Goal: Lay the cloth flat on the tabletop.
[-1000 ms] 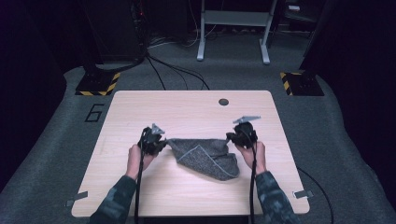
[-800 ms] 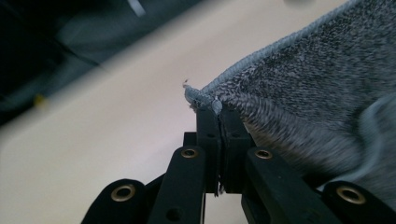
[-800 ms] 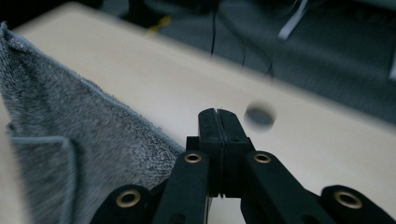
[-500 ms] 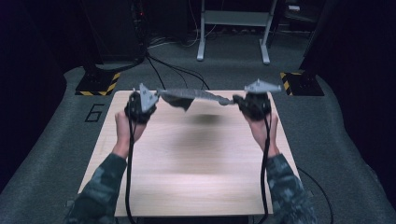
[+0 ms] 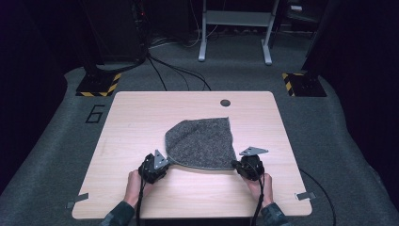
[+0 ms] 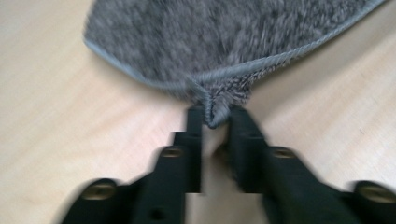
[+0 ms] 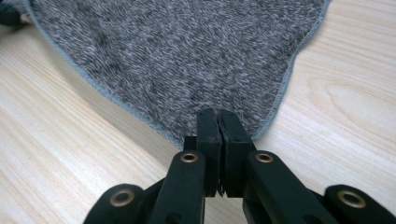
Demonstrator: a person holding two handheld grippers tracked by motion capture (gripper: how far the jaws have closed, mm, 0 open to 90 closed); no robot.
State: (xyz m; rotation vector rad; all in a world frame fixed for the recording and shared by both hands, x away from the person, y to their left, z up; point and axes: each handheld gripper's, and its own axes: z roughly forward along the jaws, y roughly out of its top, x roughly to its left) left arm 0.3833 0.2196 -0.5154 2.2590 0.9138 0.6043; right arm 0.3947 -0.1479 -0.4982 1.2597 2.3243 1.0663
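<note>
Where grey cloth (image 5: 202, 142) lies flat, bare table (image 5: 141, 117) all round.

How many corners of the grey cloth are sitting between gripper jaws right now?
2: the grey cloth has its near-left corner in the left gripper and its near-right corner in the right gripper; its far corners lie free.

The cloth (image 5: 202, 143) lies on the table (image 5: 141, 122), with a round hole (image 5: 225, 102) just behind it
</note>
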